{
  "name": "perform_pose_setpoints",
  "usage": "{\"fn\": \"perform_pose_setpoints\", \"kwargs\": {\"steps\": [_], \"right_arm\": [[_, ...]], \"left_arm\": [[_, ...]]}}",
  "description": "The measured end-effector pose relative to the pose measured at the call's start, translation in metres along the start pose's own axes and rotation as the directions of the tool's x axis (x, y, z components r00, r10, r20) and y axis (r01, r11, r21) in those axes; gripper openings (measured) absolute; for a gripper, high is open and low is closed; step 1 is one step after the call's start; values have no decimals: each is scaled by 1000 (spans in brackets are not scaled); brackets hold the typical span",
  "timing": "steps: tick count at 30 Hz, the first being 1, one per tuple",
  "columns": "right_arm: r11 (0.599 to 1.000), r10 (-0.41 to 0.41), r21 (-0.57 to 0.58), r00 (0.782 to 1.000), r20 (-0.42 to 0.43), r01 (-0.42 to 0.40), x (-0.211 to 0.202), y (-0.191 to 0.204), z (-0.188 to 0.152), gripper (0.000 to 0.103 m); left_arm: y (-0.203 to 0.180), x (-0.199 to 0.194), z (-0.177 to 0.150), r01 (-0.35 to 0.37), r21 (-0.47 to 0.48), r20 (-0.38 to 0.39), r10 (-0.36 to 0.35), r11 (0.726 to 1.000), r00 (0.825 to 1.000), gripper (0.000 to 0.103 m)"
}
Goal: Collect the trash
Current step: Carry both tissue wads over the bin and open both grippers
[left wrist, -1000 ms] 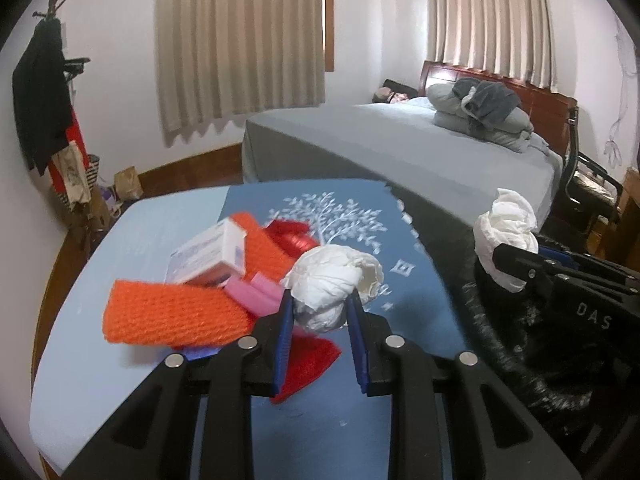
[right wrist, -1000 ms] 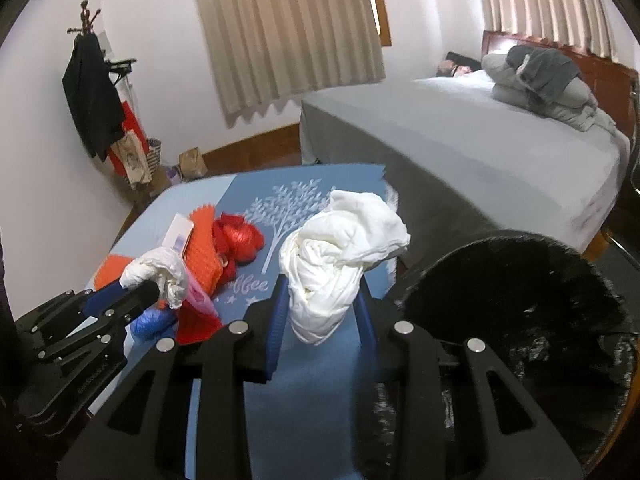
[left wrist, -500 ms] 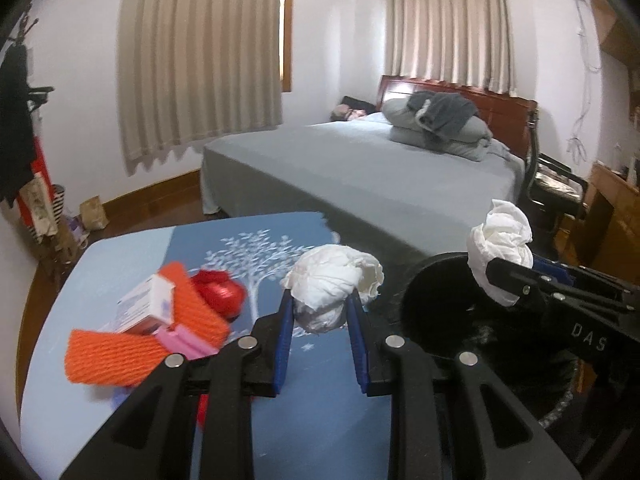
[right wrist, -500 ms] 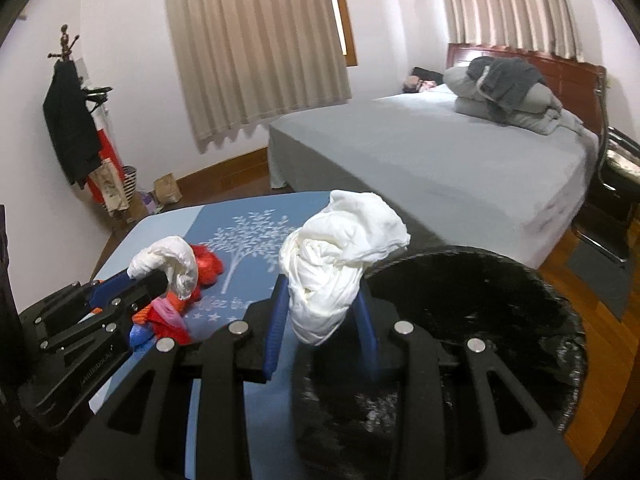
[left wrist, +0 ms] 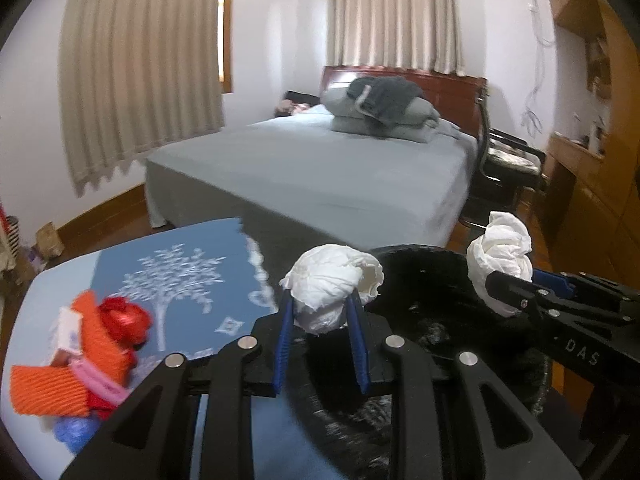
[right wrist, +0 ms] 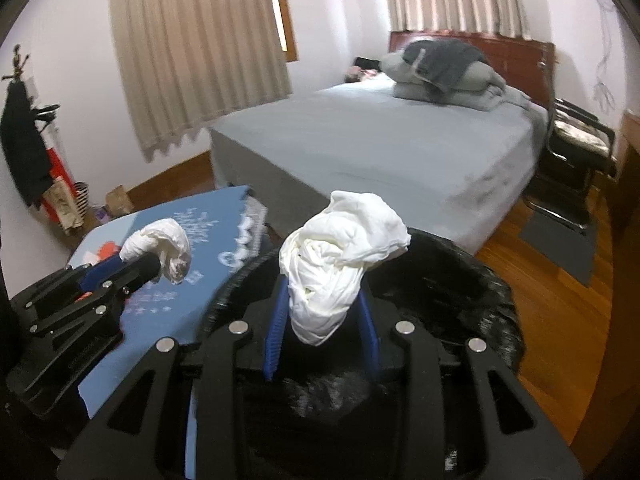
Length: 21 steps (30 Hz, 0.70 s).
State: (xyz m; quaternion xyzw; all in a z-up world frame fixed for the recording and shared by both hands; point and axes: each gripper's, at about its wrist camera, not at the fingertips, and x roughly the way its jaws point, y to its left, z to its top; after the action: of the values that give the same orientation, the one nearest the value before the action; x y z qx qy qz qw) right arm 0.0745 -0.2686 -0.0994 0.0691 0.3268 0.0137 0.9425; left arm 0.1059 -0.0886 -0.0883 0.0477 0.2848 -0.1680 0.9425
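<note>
My left gripper (left wrist: 320, 312) is shut on a crumpled white tissue wad (left wrist: 332, 284) and holds it at the near rim of the black-lined trash bin (left wrist: 440, 320). My right gripper (right wrist: 322, 308) is shut on a larger crumpled white tissue (right wrist: 340, 264) and holds it over the mouth of the bin (right wrist: 460, 292). Each gripper shows in the other's view, the right one (left wrist: 504, 284) with its tissue (left wrist: 500, 256) and the left one (right wrist: 160, 264) with its wad (right wrist: 160, 242).
More trash lies at the left on the blue table (left wrist: 180, 272): orange mesh (left wrist: 52, 388), a red wrapper (left wrist: 124, 316), a small white box (left wrist: 68, 328), pink pieces (left wrist: 96, 380) and a blue scrap (left wrist: 72, 432). A grey bed (left wrist: 320, 168) and a chair (left wrist: 508, 160) stand behind.
Both grippers have swung right from over the table toward the bin, each still holding its tissue. The right tissue is now over the bin's mouth, the left at its rim.
</note>
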Motion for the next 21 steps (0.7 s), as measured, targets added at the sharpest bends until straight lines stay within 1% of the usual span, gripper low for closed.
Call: {"fn": "perform_pose_setpoints", "kwargs": {"steps": [2, 4, 5, 6, 8, 9, 10, 12, 13, 14, 15, 16, 18, 21], "right_arm": [[1000, -24, 10, 1000, -8, 24, 2, -10, -4, 35], [999, -50, 20, 999, -17, 51, 4, -21, -9, 40], [997, -63, 30, 998, -22, 64, 4, -27, -11, 45], [997, -71, 36, 997, -24, 72, 5, -31, -12, 53], [995, -89, 49, 996, -21, 90, 5, -38, -14, 60], [994, -96, 55, 995, -20, 97, 4, -42, -15, 65], [993, -101, 59, 995, -18, 102, 4, -45, -16, 67], [992, -112, 65, 994, -11, 112, 3, -49, -15, 79], [991, -115, 66, 993, -8, 115, 3, -49, -15, 82], [991, -118, 67, 993, -1, 118, 1, -48, -15, 89], [990, -121, 68, 993, 7, 120, 0, -45, -14, 93], [991, -119, 68, 993, 13, 118, -1, -44, -13, 94], [992, -106, 65, 994, 18, 104, -2, -39, -11, 97], [995, -85, 56, 996, 20, 84, -3, -25, -7, 97]], "left_arm": [[-10, 7, 1, 25, 15, -7, -25, 1000, 1000, 27], [-18, 14, 2, 52, 28, -19, -52, 998, 998, 30], [-22, 16, 2, 66, 30, -22, -65, 997, 998, 32], [-23, 17, 2, 74, 31, -25, -73, 997, 997, 38], [-26, 21, 3, 74, 34, -26, -73, 997, 997, 46], [-27, 21, 3, 74, 34, -25, -73, 997, 997, 49], [-27, 21, 2, 73, 33, -25, -72, 997, 997, 50], [-23, 19, 2, 64, 27, -25, -64, 998, 998, 55], [-22, 19, 2, 57, 25, -23, -57, 998, 998, 58], [-20, 17, 2, 48, 20, -19, -47, 999, 999, 63], [-17, 15, 2, 41, 15, -16, -41, 999, 999, 66], [-15, 14, 2, 36, 11, -13, -36, 999, 999, 67], [-9, 9, 2, 19, 4, -3, -19, 1000, 1000, 76], [4, 1, 0, -9, -11, 5, 9, 1000, 1000, 81]]}}
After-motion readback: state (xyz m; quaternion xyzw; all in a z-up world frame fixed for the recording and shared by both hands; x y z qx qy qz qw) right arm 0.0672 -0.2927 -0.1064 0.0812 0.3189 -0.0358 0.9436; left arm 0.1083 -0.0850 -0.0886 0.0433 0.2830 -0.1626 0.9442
